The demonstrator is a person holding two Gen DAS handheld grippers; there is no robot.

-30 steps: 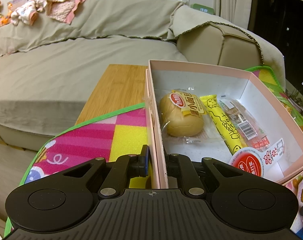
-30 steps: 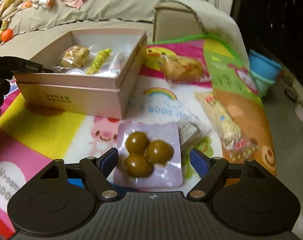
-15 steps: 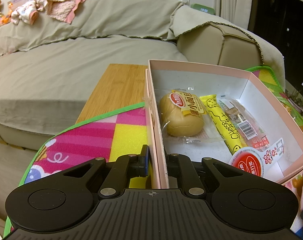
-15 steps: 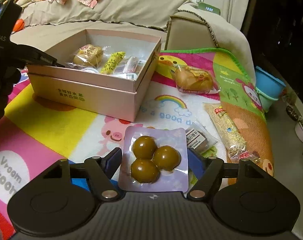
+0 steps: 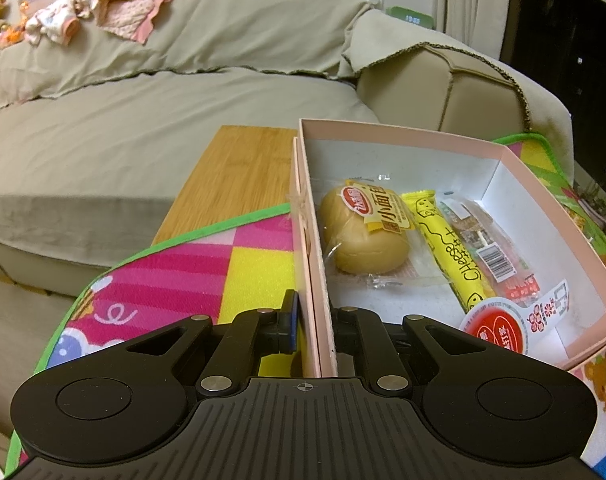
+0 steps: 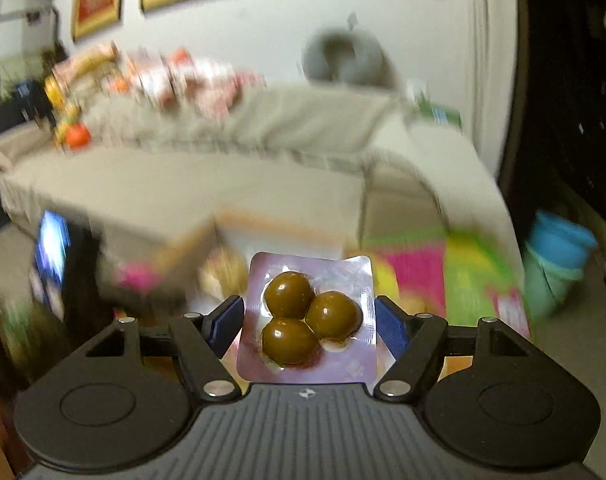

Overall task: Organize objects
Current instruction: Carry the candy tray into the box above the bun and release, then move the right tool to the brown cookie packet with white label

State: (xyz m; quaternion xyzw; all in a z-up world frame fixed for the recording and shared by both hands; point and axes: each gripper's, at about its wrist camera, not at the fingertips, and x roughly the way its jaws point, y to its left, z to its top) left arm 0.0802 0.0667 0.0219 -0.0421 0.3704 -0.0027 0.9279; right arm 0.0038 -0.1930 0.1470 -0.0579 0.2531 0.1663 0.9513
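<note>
**Left clamping the box wall, right carrying the blister pack**

Your left gripper [image 5: 314, 322] is pinching the near wall of the pink box [image 5: 455, 141], one finger outside it and one inside. The box is sitting on the colourful mat [image 5: 175, 280], beside a wooden board [image 5: 239, 176] and the covered sofa [image 5: 143, 128]. Inside it are lying a wrapped bun [image 5: 363, 240], a yellow cheese stick [image 5: 447, 248], a clear snack packet [image 5: 487, 248] and a red-labelled packet [image 5: 499, 328]. Your right gripper [image 6: 309, 316] is squeezing the purple blister pack [image 6: 309, 312] of three brown balls by its two side edges, holding it in the air. Behind it the right view is blurring; the box is showing only faintly there.
</note>
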